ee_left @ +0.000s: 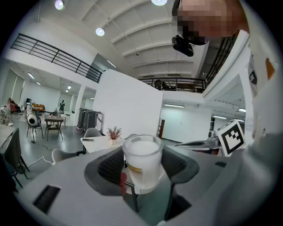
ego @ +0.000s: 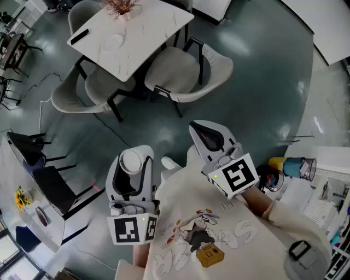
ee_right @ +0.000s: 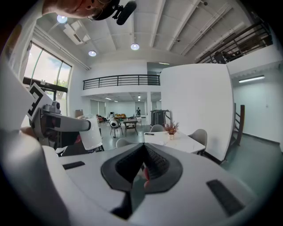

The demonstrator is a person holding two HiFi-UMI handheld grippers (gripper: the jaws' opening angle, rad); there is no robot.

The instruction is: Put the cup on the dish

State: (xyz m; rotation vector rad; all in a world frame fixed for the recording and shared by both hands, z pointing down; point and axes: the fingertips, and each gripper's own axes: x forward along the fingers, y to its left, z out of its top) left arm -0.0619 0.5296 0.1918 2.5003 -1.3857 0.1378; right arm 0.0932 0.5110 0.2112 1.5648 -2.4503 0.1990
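Standing on open floor, table (ego: 147,33) well apart, up ahead. Dish (ego: 112,42) lies on the tabletop, nothing on it, near a small plant (ego: 123,6). Chairs (ego: 186,74) ring the near sides.

Left gripper (ego: 132,158): jaws spread wide, both pads pressed on the sides of the cup (ee_left: 142,164). Cup upright, held low on its body, rim above the jaws. It shows white to the brim; frosted wall or liquid, cannot tell.

Right gripper (ee_right: 144,154): jaws closed together, nothing between them, held level beside the left.

Step in hand, by my reading: carry the cup over to the table. Placing not yet begun.

To do it well:
- Keep the cup upright all the way, in case it is full.
- Come in past the chairs where the table edge is free.
- Centre the cup above the dish, lower straight down.
- Part the jaws only once the base sits flat on the dish.
- Keep the right gripper clear of the plant.
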